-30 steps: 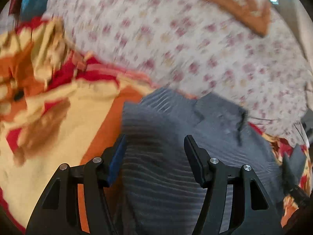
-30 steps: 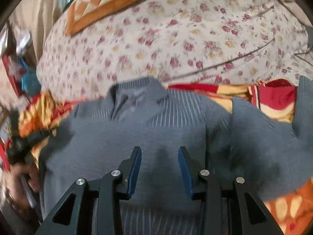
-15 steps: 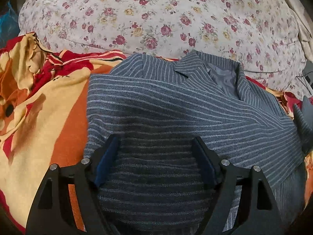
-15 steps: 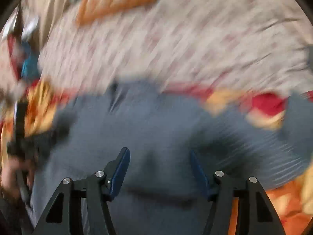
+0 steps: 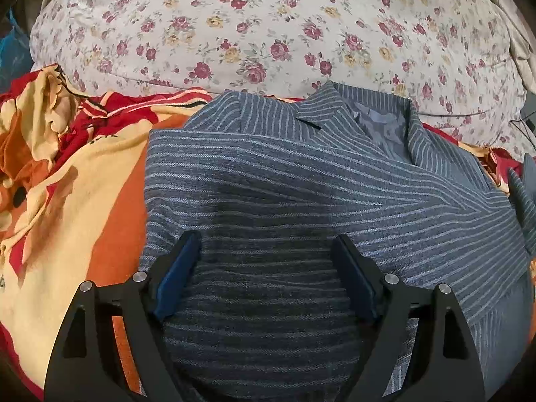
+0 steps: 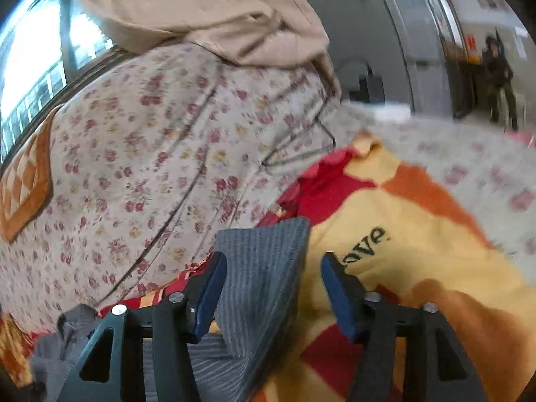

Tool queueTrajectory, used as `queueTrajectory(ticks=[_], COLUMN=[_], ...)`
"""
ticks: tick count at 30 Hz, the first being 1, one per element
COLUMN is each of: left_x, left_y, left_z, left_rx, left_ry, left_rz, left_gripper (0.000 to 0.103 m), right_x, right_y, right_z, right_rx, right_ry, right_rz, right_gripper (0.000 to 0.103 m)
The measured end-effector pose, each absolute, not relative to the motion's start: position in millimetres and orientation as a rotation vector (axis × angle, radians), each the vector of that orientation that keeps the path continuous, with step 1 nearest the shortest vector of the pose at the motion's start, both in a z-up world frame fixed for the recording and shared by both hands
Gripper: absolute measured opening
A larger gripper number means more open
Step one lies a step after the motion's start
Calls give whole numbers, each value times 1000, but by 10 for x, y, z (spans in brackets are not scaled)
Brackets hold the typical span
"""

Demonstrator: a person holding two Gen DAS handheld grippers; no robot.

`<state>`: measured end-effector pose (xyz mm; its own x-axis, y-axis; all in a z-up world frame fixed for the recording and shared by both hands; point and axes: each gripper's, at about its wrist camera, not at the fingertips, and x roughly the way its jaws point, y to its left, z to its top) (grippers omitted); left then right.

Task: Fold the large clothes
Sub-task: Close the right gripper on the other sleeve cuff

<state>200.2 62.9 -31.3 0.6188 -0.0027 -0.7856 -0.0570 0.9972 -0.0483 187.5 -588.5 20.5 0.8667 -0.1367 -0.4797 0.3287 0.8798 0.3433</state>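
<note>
A grey-blue pinstriped wool jacket [image 5: 301, 181] lies spread on a fleece blanket printed in orange, yellow and red [image 5: 77, 194]. In the left wrist view its collar and lapels point toward the far side, the paler lining shows at the neck opening, and one sleeve lies folded across the chest, its stripes running slantwise over the front panel. In the right wrist view a striped sleeve end of the jacket [image 6: 264, 268] stretches away from the camera over the blanket [image 6: 418, 268], where the printed letters "ove" sit just beside it.

The left gripper [image 5: 266, 251] hangs over the lower front of the jacket with its jaws spread wide and nothing between the blue pads [image 5: 177, 274]; whether the tips touch the cloth cannot be told. The right gripper [image 6: 271, 264] is likewise spread apart, the sleeve end lying in the gap nearer the left-hand pad, with neither pad pressing on it.

Beyond the blanket lies a white bedsheet with small red and yellow flowers [image 5: 268, 33]. An orange checked cushion [image 6: 23, 181] rests on the sheet at the left edge of the right wrist view, and a beige cloth [image 6: 214, 10] is heaped past it. The right wrist view is somewhat blurred.
</note>
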Motion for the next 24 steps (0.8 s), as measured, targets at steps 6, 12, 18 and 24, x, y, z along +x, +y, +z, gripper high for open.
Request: queueTrajectory(ticks=[6, 12, 18, 24], left_x=[2010, 2012, 1944, 1698], left_y=[633, 630, 697, 854], left_z=[-316, -322, -261, 44], left_rx=[-70, -72, -131, -261], left_ry=[901, 901, 863, 718], left_rz=[29, 31, 26, -47], left_gripper=[84, 85, 85, 84], right_x=[2165, 2068, 1667, 1643], right_y=[-5968, -5827, -4884, -3244], right_z=[-31, 291, 1034, 996], right_rx=[444, 458, 384, 273], right_ry=[522, 463, 304, 348], right_rz=[-167, -121, 128, 481], right_gripper=[25, 2, 2, 2])
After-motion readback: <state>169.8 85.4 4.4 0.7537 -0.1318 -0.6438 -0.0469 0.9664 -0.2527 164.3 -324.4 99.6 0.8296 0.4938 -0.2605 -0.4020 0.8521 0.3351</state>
